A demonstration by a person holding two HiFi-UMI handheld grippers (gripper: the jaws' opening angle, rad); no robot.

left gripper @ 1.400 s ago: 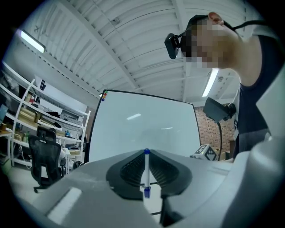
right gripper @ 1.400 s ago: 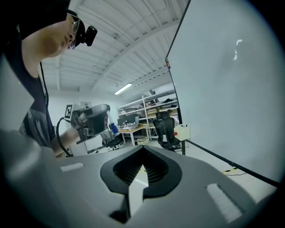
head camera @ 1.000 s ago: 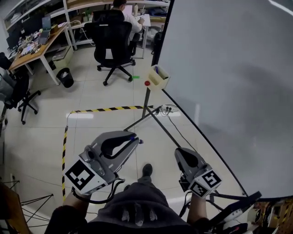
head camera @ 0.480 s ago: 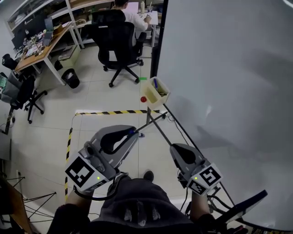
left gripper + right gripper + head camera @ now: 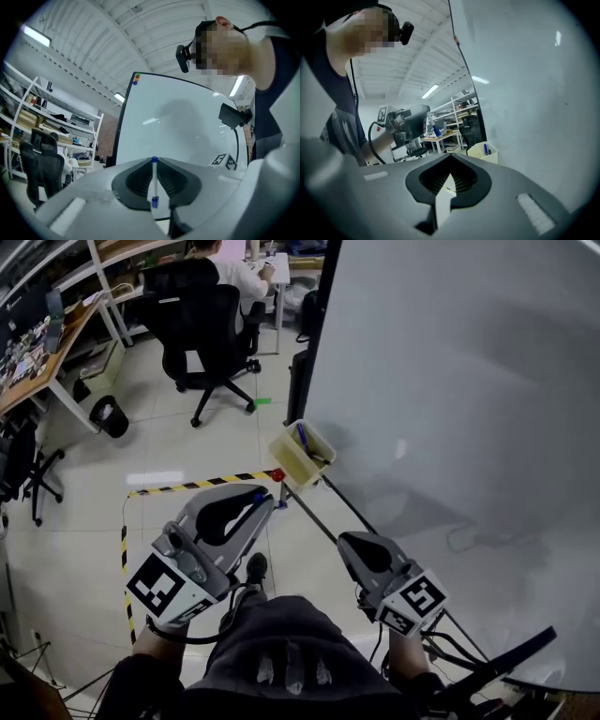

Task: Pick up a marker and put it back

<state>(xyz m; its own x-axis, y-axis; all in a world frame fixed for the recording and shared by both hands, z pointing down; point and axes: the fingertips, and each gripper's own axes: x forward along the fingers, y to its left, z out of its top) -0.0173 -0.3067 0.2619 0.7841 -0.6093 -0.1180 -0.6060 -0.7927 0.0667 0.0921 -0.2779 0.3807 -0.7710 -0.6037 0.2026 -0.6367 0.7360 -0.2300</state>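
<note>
An office with a pale tiled floor (image 5: 187, 446), a desk (image 5: 37, 343) at the far left and a big whiteboard (image 5: 450, 381) filling the right side. A small beige box (image 5: 291, 465) hangs near the lower left corner of the whiteboard, and one blue marker (image 5: 301, 436) already stands in it.

Over the last second the person has walked forward. In the head view the box was well ahead of both grippers and now sits just beyond the tip of the left gripper (image 5: 267, 498). That probably means the pick is done and the put-back is near, though the held marker is not yet over the box's rim.

The left gripper pinches the white marker (image 5: 153, 180) between its pads. The marker's long axis runs along the slot between the jaws, roughly in line with the gripper. One blue end shows at the jaw tips, towards the whiteboard, and the other blue end sits back near the camera.

The right gripper (image 5: 349, 542) has its jaws pressed together on nothing and hangs beside the whiteboard's lower edge.
</note>
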